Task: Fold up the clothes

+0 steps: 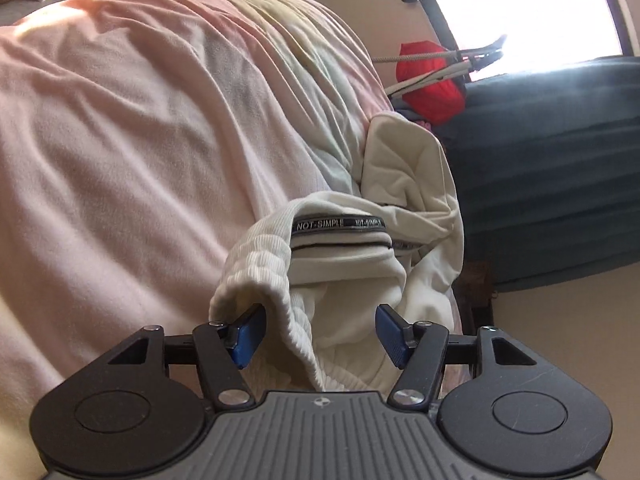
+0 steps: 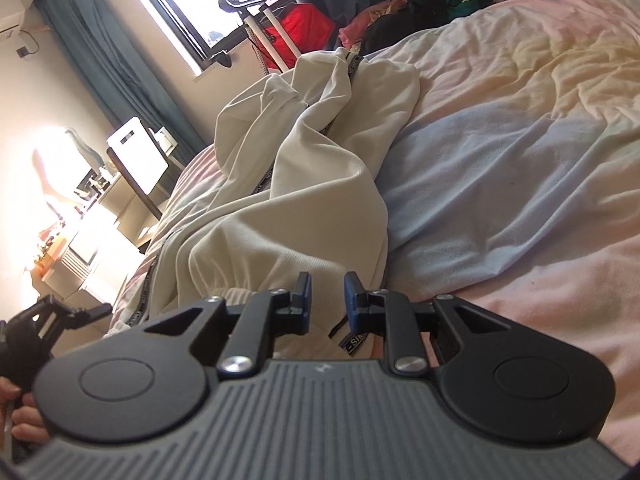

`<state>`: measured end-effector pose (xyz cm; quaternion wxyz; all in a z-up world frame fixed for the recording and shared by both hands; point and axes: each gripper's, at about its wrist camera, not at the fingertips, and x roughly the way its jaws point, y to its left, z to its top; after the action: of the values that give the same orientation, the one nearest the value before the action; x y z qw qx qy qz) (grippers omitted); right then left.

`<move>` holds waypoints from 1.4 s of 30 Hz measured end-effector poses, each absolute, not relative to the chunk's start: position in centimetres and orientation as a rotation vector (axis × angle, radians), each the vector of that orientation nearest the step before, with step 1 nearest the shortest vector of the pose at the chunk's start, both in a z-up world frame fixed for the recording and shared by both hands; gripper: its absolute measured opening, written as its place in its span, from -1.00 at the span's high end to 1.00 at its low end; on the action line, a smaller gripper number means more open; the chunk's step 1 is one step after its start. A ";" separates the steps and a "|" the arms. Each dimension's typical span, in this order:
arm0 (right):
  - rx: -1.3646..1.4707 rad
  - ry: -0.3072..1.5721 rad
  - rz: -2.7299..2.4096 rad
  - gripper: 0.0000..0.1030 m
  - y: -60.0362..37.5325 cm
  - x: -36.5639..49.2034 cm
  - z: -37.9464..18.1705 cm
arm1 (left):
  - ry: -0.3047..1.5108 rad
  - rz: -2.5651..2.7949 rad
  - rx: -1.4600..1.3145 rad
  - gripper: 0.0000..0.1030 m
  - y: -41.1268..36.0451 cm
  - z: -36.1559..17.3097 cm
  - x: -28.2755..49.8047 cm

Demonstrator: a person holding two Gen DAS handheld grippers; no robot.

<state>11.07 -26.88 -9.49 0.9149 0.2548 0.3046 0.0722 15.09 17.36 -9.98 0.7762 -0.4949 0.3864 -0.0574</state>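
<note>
My left tool (image 1: pixel 320 332) tilts down, spread around the white trousers' (image 1: pixel 340 264) ribbed waistband at lower centre. My right tool (image 2: pixel 328 300), narrowly parted, pinches nothing. The pink bed (image 1: pixel 100 160) lies free leftwards.

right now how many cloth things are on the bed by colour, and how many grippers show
White garment: 1, crumpled, with a black lettered tape trim.
Pastel pink and blue bed cover: 1, under the garment.
Grippers: 2, the left gripper and the right gripper.
Total: 4
</note>
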 end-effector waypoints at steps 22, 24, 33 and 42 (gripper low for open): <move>0.236 0.642 0.430 -0.04 -19.2 11.4 -10.2 | 0.546 -0.114 -1.210 0.88 20.7 -7.3 10.8; 0.243 0.743 0.451 -0.04 -18.5 12.0 -11.8 | 0.626 -0.028 -1.165 0.88 20.8 -7.8 11.7; 0.329 0.737 0.438 -0.07 -19.6 11.0 -10.8 | 0.738 0.068 -0.891 0.83 20.7 -6.7 11.9; 0.672 0.738 0.163 -0.08 -28.7 10.6 -11.4 | 0.680 0.024 -0.628 0.14 20.2 -2.8 11.1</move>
<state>10.55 -28.68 -11.42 0.8749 0.3217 0.3534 0.0782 11.12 20.20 -2.80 0.8947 -0.3029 0.3280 0.0114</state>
